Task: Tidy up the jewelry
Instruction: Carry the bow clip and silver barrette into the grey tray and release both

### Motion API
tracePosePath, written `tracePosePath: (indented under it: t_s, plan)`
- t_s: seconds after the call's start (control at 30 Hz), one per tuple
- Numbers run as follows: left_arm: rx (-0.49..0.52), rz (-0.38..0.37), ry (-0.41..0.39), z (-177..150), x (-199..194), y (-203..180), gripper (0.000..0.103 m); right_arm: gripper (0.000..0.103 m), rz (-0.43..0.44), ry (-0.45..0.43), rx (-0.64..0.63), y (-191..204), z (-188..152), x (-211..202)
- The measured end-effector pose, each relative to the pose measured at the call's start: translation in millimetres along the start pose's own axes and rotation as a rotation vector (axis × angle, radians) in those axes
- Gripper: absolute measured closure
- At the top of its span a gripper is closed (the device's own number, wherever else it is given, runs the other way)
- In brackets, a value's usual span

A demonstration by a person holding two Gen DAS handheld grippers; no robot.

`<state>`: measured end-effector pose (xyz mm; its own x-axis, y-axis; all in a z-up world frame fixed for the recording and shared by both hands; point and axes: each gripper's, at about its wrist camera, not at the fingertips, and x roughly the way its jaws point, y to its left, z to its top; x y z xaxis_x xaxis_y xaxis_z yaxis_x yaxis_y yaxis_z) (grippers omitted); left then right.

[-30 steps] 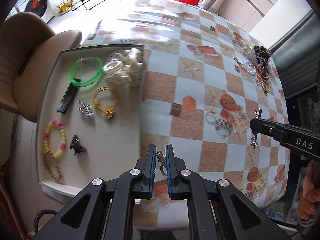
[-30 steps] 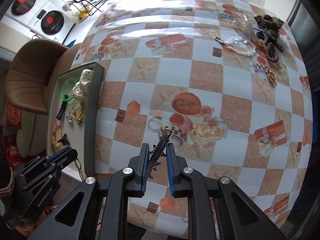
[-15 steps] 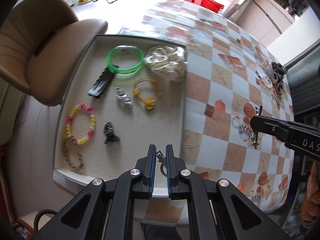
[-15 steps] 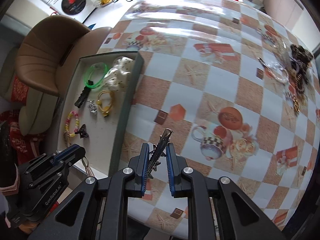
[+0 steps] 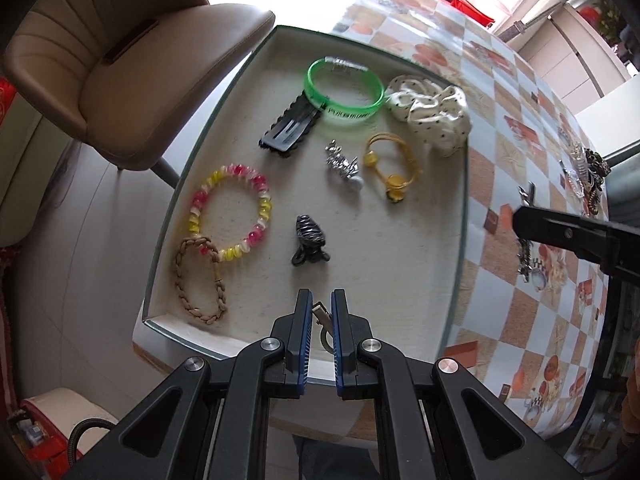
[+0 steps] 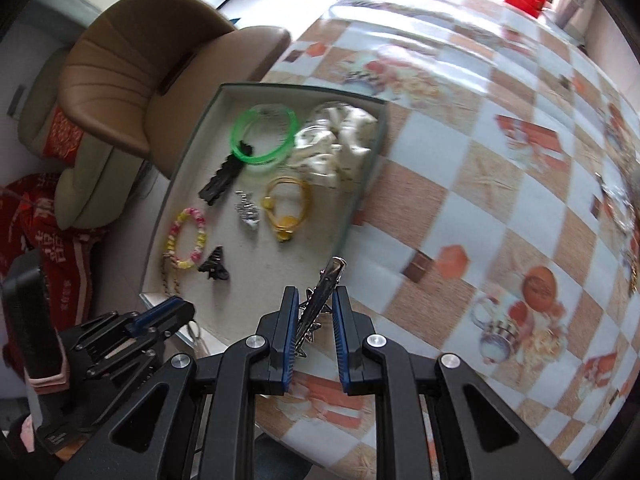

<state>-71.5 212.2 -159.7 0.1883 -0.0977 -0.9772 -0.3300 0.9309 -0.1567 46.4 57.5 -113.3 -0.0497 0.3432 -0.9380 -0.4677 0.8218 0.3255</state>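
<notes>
A shallow beige tray (image 5: 416,264) (image 6: 192,152) holds a green bangle (image 5: 344,88) (image 6: 264,136), a black comb clip (image 5: 290,128), a spotted white scrunchie (image 5: 430,114), a yellow hair tie (image 5: 394,164), a silver clip (image 5: 342,164), a pink-and-yellow bead bracelet (image 5: 230,212), a braided cord bracelet (image 5: 198,280) and a small black claw clip (image 5: 308,240). My left gripper (image 5: 321,312) hangs over the tray's near edge, shut on a small metal clasp with a ring (image 5: 322,320). My right gripper (image 6: 314,308) is shut on a silver spiky hair clip (image 6: 322,292) just right of the tray.
A tan padded chair (image 5: 132,60) stands beside the tray's far-left side. More jewelry (image 5: 588,176) lies heaped at the far right of the checked tablecloth (image 6: 472,184). Red furniture stands at the back of the room.
Both grippers have carried their clips leftward across the table toward the tray. The left one now hangs over the tray's near edge; the right one has come up close to the tray's right rim.
</notes>
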Motion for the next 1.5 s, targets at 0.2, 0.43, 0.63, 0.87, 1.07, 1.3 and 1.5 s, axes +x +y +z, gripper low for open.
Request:
tracePosePath:
  t_s: [0.2,0.43,0.63,0.87,1.07,1.3,1.5]
  plan:
    - [0.023,0.006,0.042,3,20,0,0.091,0.085,0.048,0.067,-0.027,17,12,32]
    - [0.009,0.031,0.07,6,41,-3,0.091,0.085,0.061,0.155,-0.034,25,22,69]
    - [0.003,0.052,0.066,7,48,-4,0.091,0.085,0.027,0.191,-0.032,25,29,92]
    - [0.001,0.062,0.057,8,49,-7,0.091,0.084,0.011,0.198,-0.026,24,35,102]
    - [-0.007,0.071,0.058,7,47,-2,0.091,0.084,0.005,0.201,-0.027,26,31,102]
    - [-0.012,0.08,0.064,4,44,3,0.091,0.072,0.013,0.187,-0.031,29,32,97]
    - [-0.011,0.084,0.06,1,41,5,0.091,0.07,0.021,0.149,-0.028,31,34,77]
